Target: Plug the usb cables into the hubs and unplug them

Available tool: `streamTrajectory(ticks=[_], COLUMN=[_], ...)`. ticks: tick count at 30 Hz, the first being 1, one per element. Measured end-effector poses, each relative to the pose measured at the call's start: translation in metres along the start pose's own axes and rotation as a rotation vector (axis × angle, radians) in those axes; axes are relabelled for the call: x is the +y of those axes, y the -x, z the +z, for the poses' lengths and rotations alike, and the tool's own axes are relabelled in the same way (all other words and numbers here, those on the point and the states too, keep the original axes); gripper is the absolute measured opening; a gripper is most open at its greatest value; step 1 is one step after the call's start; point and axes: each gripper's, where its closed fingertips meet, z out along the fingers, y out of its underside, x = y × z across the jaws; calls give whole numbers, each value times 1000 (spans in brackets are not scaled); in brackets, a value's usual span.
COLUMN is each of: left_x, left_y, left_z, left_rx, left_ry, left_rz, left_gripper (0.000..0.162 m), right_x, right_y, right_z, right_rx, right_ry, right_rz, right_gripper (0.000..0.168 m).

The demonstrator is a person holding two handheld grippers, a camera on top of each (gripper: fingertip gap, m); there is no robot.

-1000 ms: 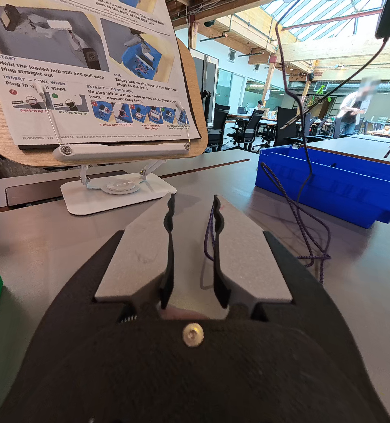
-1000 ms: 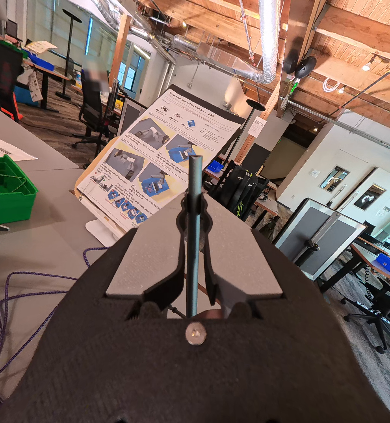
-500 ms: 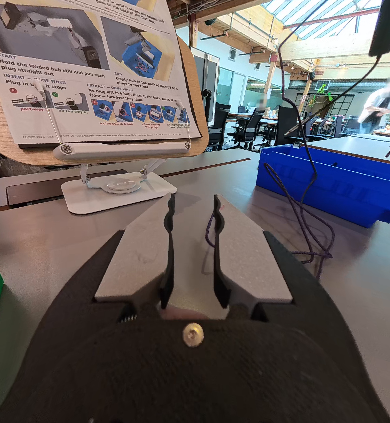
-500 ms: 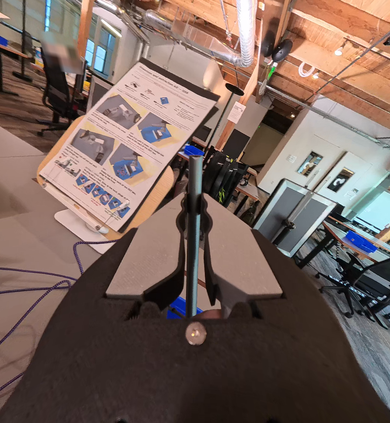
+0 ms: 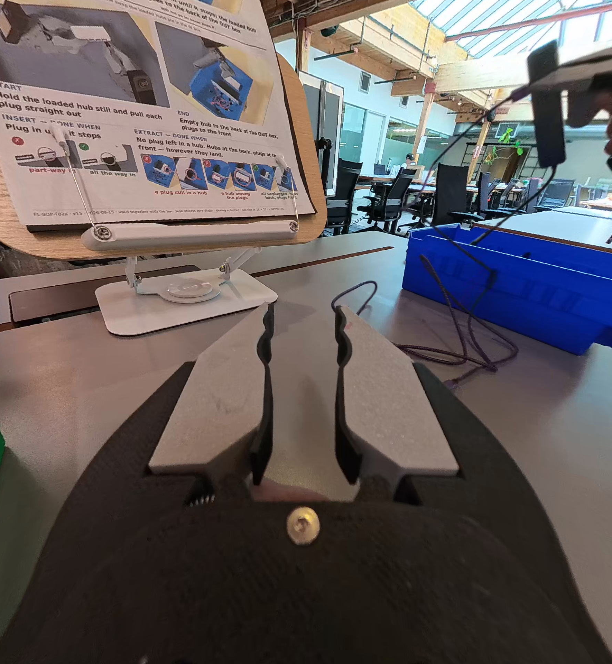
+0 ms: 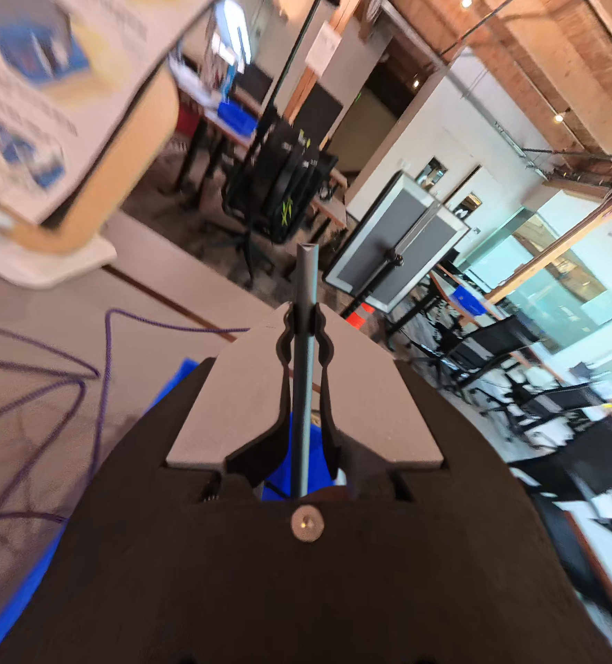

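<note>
Two things flank the purple cable [image 5: 455,354]: blue bin [image 5: 534,305], document stand [image 5: 186,301].

Slim dark grey hub [image 6: 305,363], seen edge-on, upright, clamped in right gripper [image 6: 302,316] above blue bin [image 5: 513,287]. Purple braided cable [image 5: 469,345], unplugged, looped loosely on counter [image 5: 82,377] beside bin's near wall.

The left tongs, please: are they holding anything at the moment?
No, the left tongs stand open with only bare table between them.
</note>
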Motion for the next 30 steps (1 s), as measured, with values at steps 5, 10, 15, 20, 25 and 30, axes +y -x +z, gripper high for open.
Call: streamTrajectory(ticks=[5,10,15,20,25,30], left_x=[1,1,1,3,5,5], left_y=[0,2,3,-1,0,4], left_z=[0,0,0,2,2,1], left_rx=[-2,-7,-9,5,-8,-13], left_ry=[4,3,1,8,19,16], left_rz=[0,-3,-10,-5,19,-6], left_gripper=[31,31,31,31,31,31], right_x=[60,113,126,144,176,159], right_y=[30,52,67,86,96,105], right_z=[24,37,29,9,8,9], right_rx=[-60,-194,-320,-539,-629,-727], right_ry=[182,344,357,440,648,639], right_rz=[-302,-372,-385,-305,-183,40], right_gripper=[8,8,8,10,25,32])
